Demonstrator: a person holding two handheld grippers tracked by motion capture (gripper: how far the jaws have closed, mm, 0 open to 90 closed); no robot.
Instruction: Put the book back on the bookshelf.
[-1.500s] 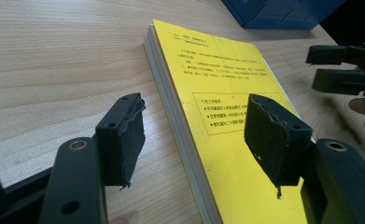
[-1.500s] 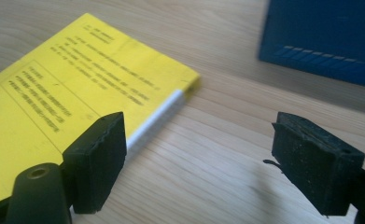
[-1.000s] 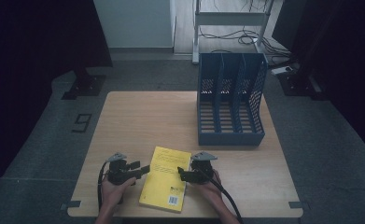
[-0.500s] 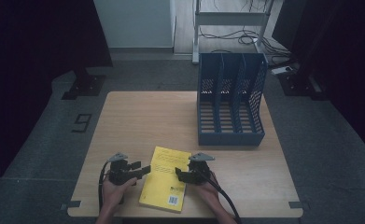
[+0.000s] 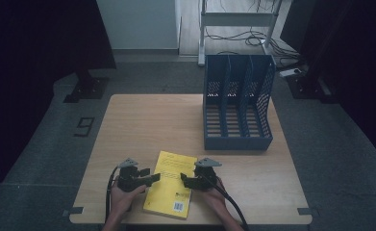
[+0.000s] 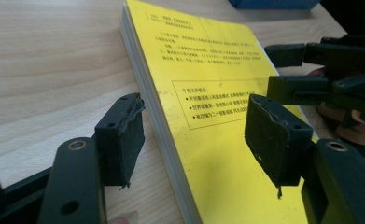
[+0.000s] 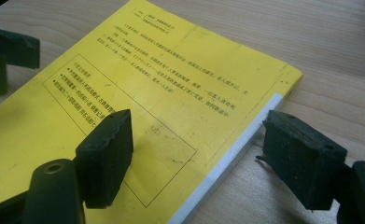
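A yellow book (image 5: 170, 184) lies flat on the wooden table (image 5: 147, 125), near the front edge, with its back cover up. A barcode sits at its near end. The cover carries black text and a boxed paragraph, too small to read.

The left gripper (image 5: 153, 178) comes at the book from the left and the right gripper (image 5: 183, 180) from the right, so the two face each other across it. In the left gripper view, the jaws stand apart and straddle the page edge: one pad over the bare wood, the other over the cover, neither pressing. In the right gripper view, the jaws likewise stand open astride the spine edge, where a white strip runs; they have just been closing a little, with the book's edge between them but not gripped.

This looks like a two-sided pinch being set up to lift the book. A blue file rack (image 5: 237, 108) stands empty at the far right, probably where the book belongs.
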